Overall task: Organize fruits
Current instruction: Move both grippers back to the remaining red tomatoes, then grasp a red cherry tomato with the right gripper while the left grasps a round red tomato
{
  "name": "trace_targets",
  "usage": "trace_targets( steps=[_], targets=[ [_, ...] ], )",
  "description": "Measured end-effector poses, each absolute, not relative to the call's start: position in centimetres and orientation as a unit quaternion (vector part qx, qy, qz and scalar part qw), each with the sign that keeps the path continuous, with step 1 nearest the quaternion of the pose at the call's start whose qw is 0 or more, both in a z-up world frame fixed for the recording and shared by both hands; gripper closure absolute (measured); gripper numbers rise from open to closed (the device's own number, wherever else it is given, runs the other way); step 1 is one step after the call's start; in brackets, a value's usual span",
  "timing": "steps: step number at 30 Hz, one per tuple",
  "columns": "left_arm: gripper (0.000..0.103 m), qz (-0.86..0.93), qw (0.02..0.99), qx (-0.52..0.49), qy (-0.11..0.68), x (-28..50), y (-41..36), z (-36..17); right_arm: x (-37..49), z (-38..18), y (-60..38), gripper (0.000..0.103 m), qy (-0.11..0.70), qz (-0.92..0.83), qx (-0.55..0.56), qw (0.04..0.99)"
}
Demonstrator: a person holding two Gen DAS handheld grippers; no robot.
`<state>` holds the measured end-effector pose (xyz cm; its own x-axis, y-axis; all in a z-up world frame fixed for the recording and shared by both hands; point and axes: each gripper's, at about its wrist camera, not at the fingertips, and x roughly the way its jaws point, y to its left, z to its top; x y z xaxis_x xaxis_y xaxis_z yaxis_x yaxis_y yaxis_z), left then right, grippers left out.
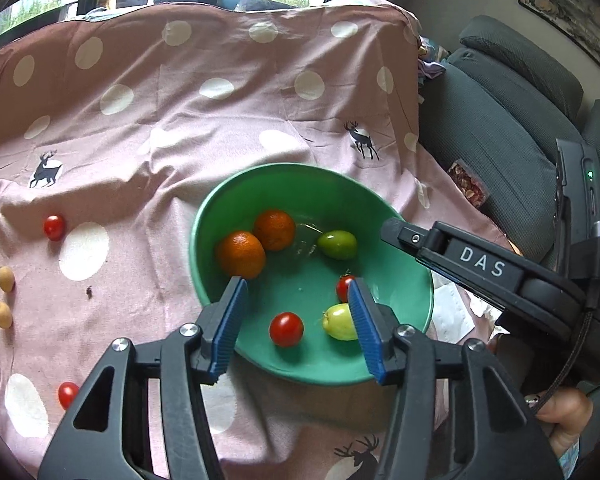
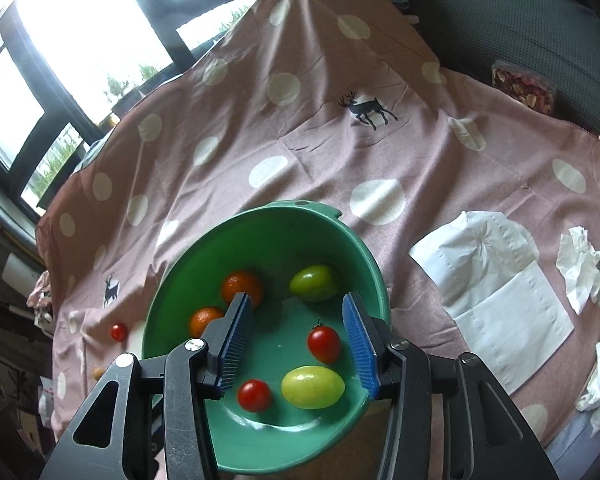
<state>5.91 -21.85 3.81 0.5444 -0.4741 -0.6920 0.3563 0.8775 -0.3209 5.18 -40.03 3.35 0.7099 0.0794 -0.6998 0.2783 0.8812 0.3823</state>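
Observation:
A green bowl (image 1: 220, 208) (image 2: 188, 264) sits on the pink dotted cloth. It holds two oranges (image 1: 241, 254) (image 2: 242, 286), a green fruit (image 1: 337, 244) (image 2: 314, 282), a yellow-green fruit (image 1: 338, 320) (image 2: 312, 386) and two cherry tomatoes (image 1: 286, 329) (image 2: 254, 395). My left gripper (image 1: 296, 282) hangs open over the bowl's near side, nothing pressed between its blue pads. My right gripper (image 2: 296, 296) is open above the bowl too, empty. Loose on the cloth at left lie cherry tomatoes (image 1: 54, 227) (image 2: 119, 332) and two small yellow fruits (image 1: 5, 279).
The right tool's black body (image 1: 480, 268) reaches over the bowl's right rim, a hand (image 1: 568, 420) below it. White tissues (image 2: 496, 280) and crumpled paper (image 2: 592, 280) lie right of the bowl. A grey sofa (image 1: 500, 120) with a snack bag (image 2: 524, 88) borders the cloth.

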Motion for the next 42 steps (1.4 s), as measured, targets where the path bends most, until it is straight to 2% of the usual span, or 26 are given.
trace_targets(
  steps=[1, 3, 5, 9, 16, 27, 37, 42],
  targets=[
    [0.05, -0.233, 0.879, -0.072, 0.41, 5.7, -21.2, 4.2, 5.1, 3.5, -39.9, 0.048, 0.372, -0.053, 0.237, 0.896],
    [0.046, -0.227, 0.882, -0.078, 0.405, 5.3, -19.9, 4.8, 5.0, 3.9, -39.7, 0.034, 0.363, -0.047, 0.239, 0.899],
    [0.044, -0.223, 0.885, -0.085, 0.4, 4.8, -18.4, 5.4, 5.1, 4.1, -39.3, 0.03, 0.359, -0.05, 0.241, 0.9],
    [0.039, -0.188, 0.899, -0.075, 0.389, 3.7, -15.7, 6.2, 5.7, 4.2, -37.7, 0.03, 0.361, -0.035, 0.233, 0.902],
    [0.039, -0.17, 0.898, -0.087, 0.396, 2.5, -11.0, 5.8, 6.8, 4.4, -33.6, 0.03, 0.372, -0.008, 0.189, 0.909],
    [0.041, -0.091, 0.862, -0.066, 0.495, 4.0, -6.4, -1.7, 8.5, 3.6, -25.4, 0.03, 0.394, 0.069, 0.114, 0.909],
    [0.053, -0.097, 0.833, -0.095, 0.536, 5.1, -6.4, -4.5, 9.3, 2.0, -21.2, 0.03, 0.421, 0.134, 0.092, 0.893],
    [0.073, -0.096, 0.832, -0.092, 0.538, 5.4, -6.9, -5.1, 10.5, 2.1, -20.1, 0.03, 0.428, 0.158, 0.098, 0.885]
  ],
)
